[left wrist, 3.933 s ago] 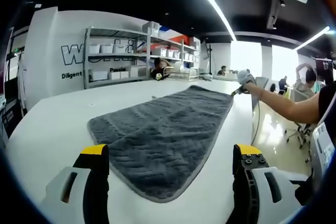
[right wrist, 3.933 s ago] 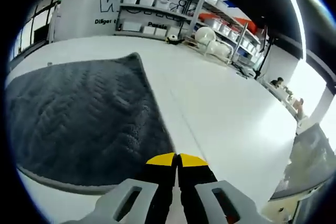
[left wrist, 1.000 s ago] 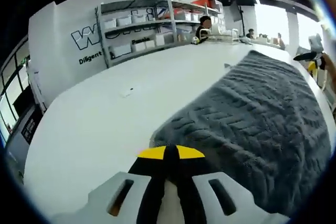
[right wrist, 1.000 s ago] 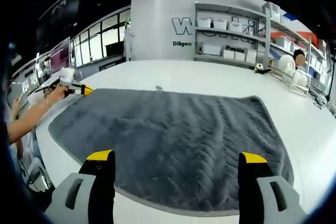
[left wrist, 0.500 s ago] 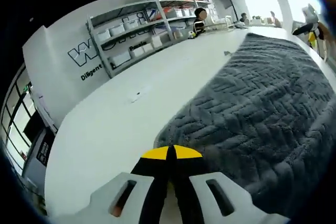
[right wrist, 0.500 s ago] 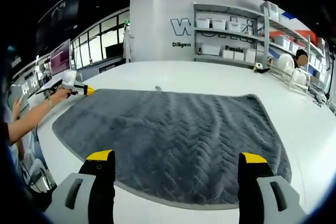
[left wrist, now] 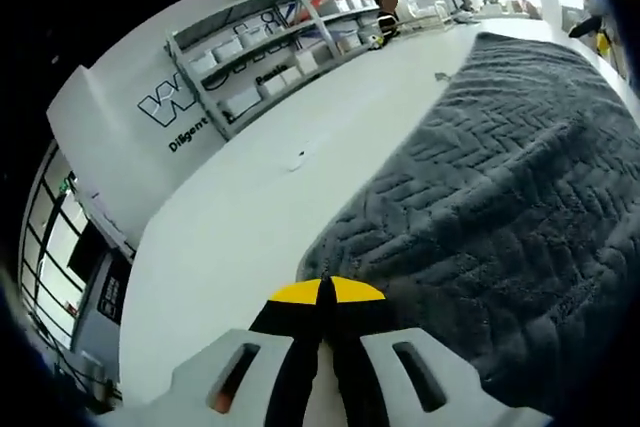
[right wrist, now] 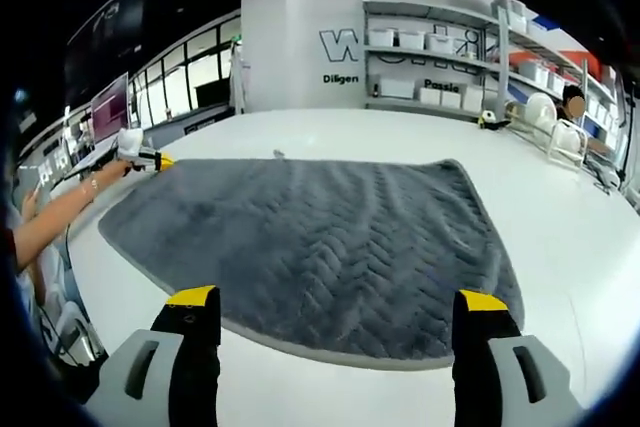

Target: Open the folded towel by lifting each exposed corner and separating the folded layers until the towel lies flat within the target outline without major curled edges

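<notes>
Left tool (left wrist: 326, 292): jaws pressed together, yellow tips meeting at the near corner of the towel; whether any cloth is caught between them cannot be told. In the right gripper view the same tool (right wrist: 150, 161) sits in a hand (right wrist: 128, 143) at the far left corner of the towel.
Right tool (right wrist: 340, 309): jaws wide apart, nothing between them, yellow tips just short of the towel's near edge, above bare table.
Towel (right wrist: 300, 247): dark grey, herringbone pile, one layer spread open on the table, its corners rounded. In the left gripper view the towel (left wrist: 500, 197) runs from the shut tips away to the upper right, with a few soft ripples near the tool.
Edges: the near hem in the right gripper view looks flat with a paler border; the right corner lies down on the table.
Table (right wrist: 560, 217): white, broad, bare around the towel; the table (left wrist: 230, 227) carries a small pale speck left of the towel, too small to tell what it is.
Arm (right wrist: 55, 217): a bare forearm reaches in from the left edge to the left tool.
Shelves (right wrist: 440, 57): metal racks with white bins against the back wall, which bears dark lettering.
Person (right wrist: 572, 102): stands beyond the table by the shelves at right.
</notes>
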Tool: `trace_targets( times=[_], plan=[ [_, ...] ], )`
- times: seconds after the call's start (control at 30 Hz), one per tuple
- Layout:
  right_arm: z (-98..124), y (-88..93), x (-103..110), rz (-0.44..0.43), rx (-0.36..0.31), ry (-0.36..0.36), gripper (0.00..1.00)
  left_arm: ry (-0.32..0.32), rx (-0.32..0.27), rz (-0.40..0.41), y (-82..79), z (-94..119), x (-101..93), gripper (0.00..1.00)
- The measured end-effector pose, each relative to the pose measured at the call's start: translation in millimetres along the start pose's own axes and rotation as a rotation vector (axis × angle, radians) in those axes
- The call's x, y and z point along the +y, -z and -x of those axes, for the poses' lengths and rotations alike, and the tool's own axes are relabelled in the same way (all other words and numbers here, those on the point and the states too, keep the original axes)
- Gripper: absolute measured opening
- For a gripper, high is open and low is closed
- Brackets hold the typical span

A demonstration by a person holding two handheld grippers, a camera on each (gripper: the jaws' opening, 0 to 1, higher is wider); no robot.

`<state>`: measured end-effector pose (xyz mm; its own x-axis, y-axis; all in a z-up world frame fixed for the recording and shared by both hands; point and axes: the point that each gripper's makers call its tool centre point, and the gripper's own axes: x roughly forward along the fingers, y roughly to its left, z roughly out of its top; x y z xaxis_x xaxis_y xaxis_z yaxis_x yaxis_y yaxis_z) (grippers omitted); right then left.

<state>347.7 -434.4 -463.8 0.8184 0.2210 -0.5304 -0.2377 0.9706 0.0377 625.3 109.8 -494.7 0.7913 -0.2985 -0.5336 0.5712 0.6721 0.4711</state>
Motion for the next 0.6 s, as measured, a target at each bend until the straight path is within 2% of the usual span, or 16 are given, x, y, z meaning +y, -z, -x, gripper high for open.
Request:
trace_targets(
  times=[0.23, 0.33, 0.53, 0.6],
  plan=[
    [-3, -3.8, -2, 0.007, 0.011, -0.008, 0.99, -0.041, 0.043, -0.029, 8.6, -5, 20.5, 0.01],
    [-3, -4.0, 4, 0.011, 0.013, -0.008, 0.99, -0.06, 0.059, -0.05, 9.7, -10, 29.4, 0.01],
    [-8, -0.7, 8, 0.021, 0.037, -0.013, 0.99, -0.1, 0.066, -0.017, 11.2, -20, 44.2, 0.01],
    [-9, -1.6, 10, 0.029, 0.034, -0.021, 0.99, -0.119, 0.073, -0.038, 11.7, -23, 48.2, 0.01]
  ],
)
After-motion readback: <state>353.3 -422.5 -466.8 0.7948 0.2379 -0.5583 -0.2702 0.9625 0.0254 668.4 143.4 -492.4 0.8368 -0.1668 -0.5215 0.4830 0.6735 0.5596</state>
